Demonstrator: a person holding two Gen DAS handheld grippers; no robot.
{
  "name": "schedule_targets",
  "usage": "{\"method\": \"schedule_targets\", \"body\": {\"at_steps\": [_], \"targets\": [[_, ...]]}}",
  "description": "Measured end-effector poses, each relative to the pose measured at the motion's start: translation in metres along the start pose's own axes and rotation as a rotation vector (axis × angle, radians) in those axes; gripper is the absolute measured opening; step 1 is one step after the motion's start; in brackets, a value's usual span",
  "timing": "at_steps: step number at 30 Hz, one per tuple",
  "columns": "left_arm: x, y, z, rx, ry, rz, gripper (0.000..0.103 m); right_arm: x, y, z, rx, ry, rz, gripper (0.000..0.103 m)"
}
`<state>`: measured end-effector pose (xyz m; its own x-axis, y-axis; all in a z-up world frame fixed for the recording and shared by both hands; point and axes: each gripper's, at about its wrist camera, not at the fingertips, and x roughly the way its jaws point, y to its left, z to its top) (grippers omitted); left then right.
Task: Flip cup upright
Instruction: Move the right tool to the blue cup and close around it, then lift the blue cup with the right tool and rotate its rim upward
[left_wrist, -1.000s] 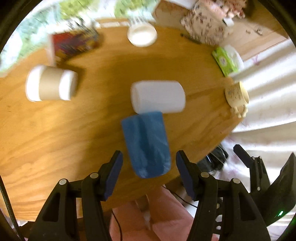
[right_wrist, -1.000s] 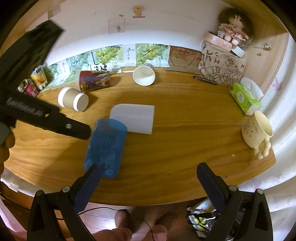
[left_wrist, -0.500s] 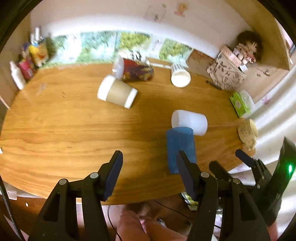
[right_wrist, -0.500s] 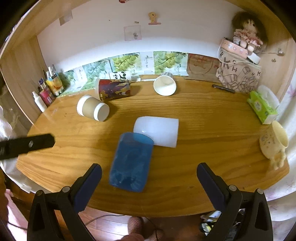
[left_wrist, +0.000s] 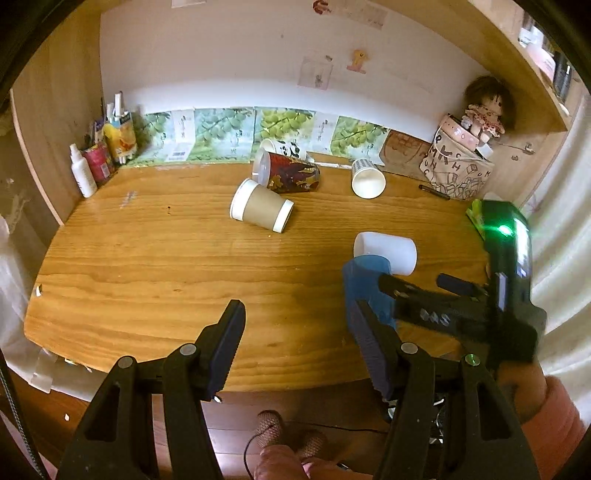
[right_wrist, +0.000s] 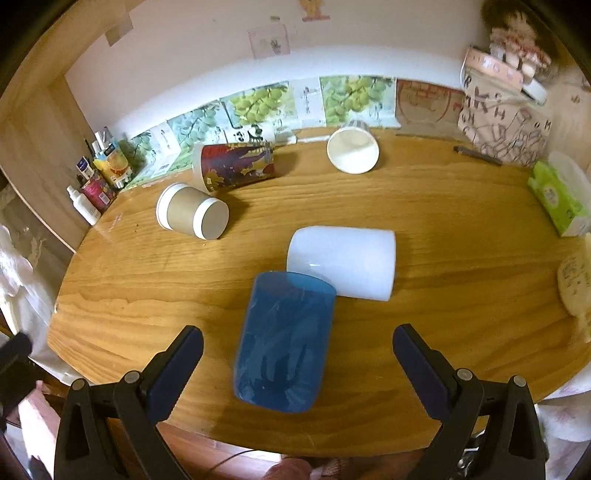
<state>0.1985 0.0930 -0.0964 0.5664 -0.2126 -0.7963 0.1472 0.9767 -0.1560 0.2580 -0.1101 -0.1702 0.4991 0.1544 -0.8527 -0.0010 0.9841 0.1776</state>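
Observation:
A blue translucent cup (right_wrist: 284, 341) lies on its side near the front edge of the wooden table (right_wrist: 461, 221), touching a white cup (right_wrist: 341, 262) that also lies on its side. My right gripper (right_wrist: 297, 354) is open, its fingers on either side of the blue cup, just above it. In the left wrist view the blue cup (left_wrist: 364, 282) is partly hidden behind the right gripper's body (left_wrist: 480, 314). My left gripper (left_wrist: 299, 332) is open and empty, above the front edge, left of the blue cup.
A brown paper cup (right_wrist: 192, 212), a red patterned cup (right_wrist: 236, 164) and a white paper cup (right_wrist: 352, 149) lie on their sides farther back. A green tissue pack (right_wrist: 557, 195), a cream mug (right_wrist: 576, 280), a printed bag (right_wrist: 506, 122) and bottles (right_wrist: 99, 181) line the edges.
My left gripper has pulled back and to the left, away from the blue cup. My right gripper has moved forward and left, so the blue cup now lies between its fingers.

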Motion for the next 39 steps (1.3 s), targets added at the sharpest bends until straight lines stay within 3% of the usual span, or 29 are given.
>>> {"method": "schedule_targets", "body": {"at_steps": [11, 23, 32, 39], "targets": [[-0.015, 0.002, -0.033, -0.076, 0.037, 0.051, 0.064, 0.037, 0.000, 0.006, 0.006, 0.065, 0.022, 0.103], [-0.020, 0.001, -0.042, -0.049, 0.057, 0.077, 0.064, 0.066, -0.009, 0.008, 0.102, 0.125, 0.021, 0.102], [-0.019, 0.004, -0.032, -0.020, 0.059, 0.078, 0.064, 0.077, -0.013, 0.014, 0.125, 0.155, 0.036, 0.081], [-0.014, 0.004, -0.023, 0.005, 0.063, 0.063, 0.064, 0.080, -0.007, 0.019, 0.117, 0.168, 0.023, 0.080]]}}
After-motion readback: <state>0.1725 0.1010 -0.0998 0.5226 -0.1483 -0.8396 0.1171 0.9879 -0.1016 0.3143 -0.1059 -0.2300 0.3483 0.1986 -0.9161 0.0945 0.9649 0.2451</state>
